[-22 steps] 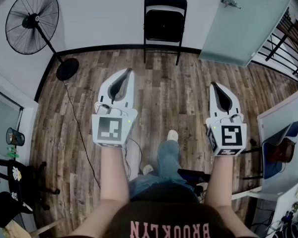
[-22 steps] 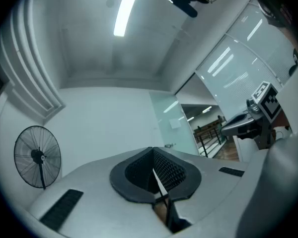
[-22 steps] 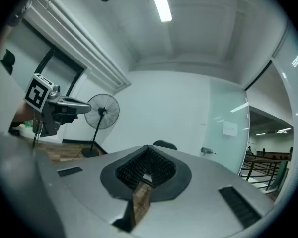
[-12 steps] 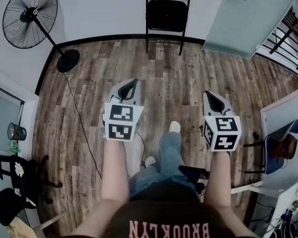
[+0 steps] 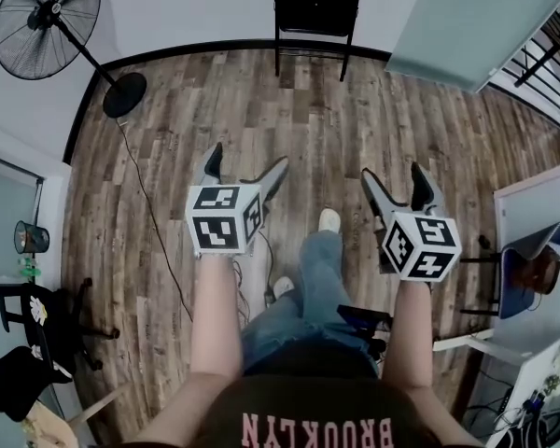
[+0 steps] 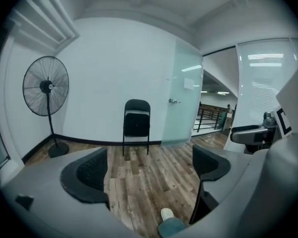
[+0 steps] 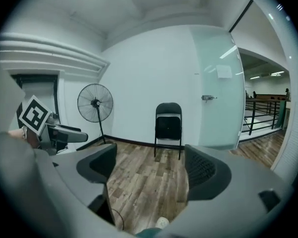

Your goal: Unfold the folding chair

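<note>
Wood floor [image 5: 327, 129]; chair [image 5: 315, 7] distant; left gripper [image 5: 247, 161], right gripper [image 5: 392, 174] fingers [image 5: 273, 177] apart, empty.

**An office-like room, sparsely furnished**

Under you runs a wood-plank floor [image 5: 308, 129] that meets plain white walls [image 5: 196, 7] at a black baseboard [image 5: 205, 52]. A frosted glass door [image 5: 467, 21] with a lever handle [image 6: 174, 101] is set in the far wall. Beside it, in your left gripper view, a glass partition [image 6: 260, 83] gives onto a hall with a black railing [image 6: 211, 117] and ceiling strip lights [image 6: 267, 57]. A pedestal fan [image 5: 45, 12] stands in the corner, its cable [image 5: 147, 217] trailing over the planks, and a black chair [image 5: 315, 6] stands at the wall. At your right, what may be a white desk [image 5: 539, 373] carries cables; that corner is too cramped to be sure.
</note>
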The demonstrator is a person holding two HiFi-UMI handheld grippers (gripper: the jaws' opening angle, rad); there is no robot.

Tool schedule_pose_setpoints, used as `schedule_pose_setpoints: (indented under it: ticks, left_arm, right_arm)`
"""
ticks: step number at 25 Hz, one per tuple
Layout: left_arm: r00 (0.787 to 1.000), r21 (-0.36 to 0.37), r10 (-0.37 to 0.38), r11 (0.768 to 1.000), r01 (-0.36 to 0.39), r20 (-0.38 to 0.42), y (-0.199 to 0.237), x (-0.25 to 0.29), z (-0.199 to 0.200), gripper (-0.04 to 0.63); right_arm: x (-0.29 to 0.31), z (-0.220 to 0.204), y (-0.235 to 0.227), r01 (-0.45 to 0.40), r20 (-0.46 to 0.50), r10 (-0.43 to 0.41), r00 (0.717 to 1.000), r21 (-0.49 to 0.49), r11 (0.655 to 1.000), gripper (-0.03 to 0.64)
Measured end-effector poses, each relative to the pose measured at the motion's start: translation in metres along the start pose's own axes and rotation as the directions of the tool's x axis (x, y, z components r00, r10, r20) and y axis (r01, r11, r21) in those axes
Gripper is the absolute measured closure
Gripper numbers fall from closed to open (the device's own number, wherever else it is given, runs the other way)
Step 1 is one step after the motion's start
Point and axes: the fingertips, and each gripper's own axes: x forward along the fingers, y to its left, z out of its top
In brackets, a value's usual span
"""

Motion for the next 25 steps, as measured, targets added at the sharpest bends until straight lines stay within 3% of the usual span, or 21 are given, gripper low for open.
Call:
schedule_pose_setpoints:
  ticks: [2,4,8,12,21,25]
  left_arm:
    - [0.999,-0.028,0.032,0.999,-0.031,0.017,0.008,0.007,0.003,0.053]
    - [0.998,-0.045,0.05,0.998,-0.048,0.023,0.014,0.015,0.007,0.035]
    - [0.998,-0.067,0.054,0.996,-0.051,0.036,0.018,0.036,0.018,0.028]
    - [0.998,-0.069,0.056,0.996,-0.054,0.029,0.018,0.068,0.03,0.025]
    - [0.997,-0.045,0.077,0.996,-0.076,0.03,0.018,0.155,0.088,0.025]
    - [0.996,-0.011,0.087,0.996,-0.087,0.034,0.016,0.201,0.127,0.025]
  right_arm:
    - [0.006,0.005,-0.004,0.016,0.039,-0.016,0.999,0.009,1.0,0.151]
    - [0.013,0.007,-0.009,0.024,0.044,-0.025,0.999,0.021,0.999,0.121]
    - [0.029,0.007,-0.024,0.02,-0.004,-0.019,1.0,0.067,0.998,0.12]
    - [0.054,0.009,-0.044,0.025,-0.053,-0.023,0.998,0.031,0.999,0.103]
    - [0.133,0.051,-0.11,0.014,-0.026,-0.013,1.0,0.014,1.0,0.077]
    - [0.173,0.08,-0.145,0.015,-0.028,-0.016,0.999,-0.052,0.999,0.056]
